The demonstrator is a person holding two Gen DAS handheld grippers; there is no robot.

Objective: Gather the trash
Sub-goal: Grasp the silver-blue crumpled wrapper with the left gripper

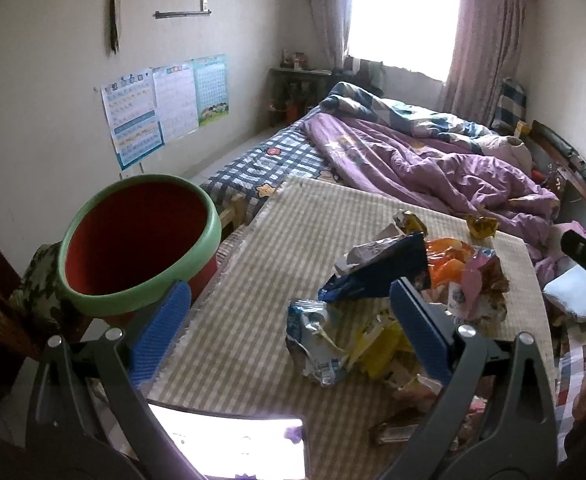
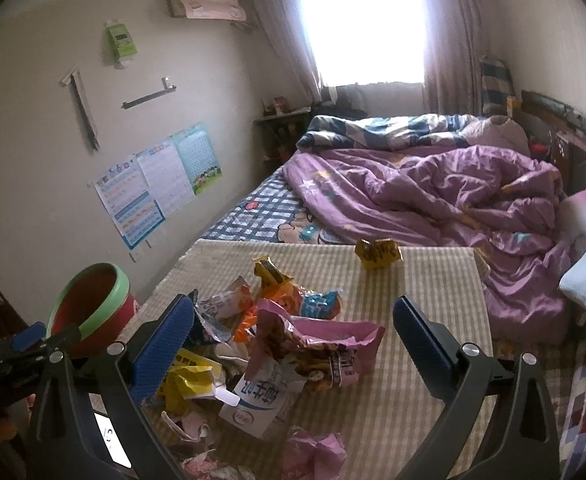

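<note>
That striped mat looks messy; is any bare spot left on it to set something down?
Yes: the striped mat is bare on its right side, between the pink wrapper and the purple quilt, and near the bin. Its middle and near edge are crowded with wrappers.

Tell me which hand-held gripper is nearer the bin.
Left. The left hand-held gripper sits right beside the bin, while the right hand-held gripper is across the wrapper pile.
</note>
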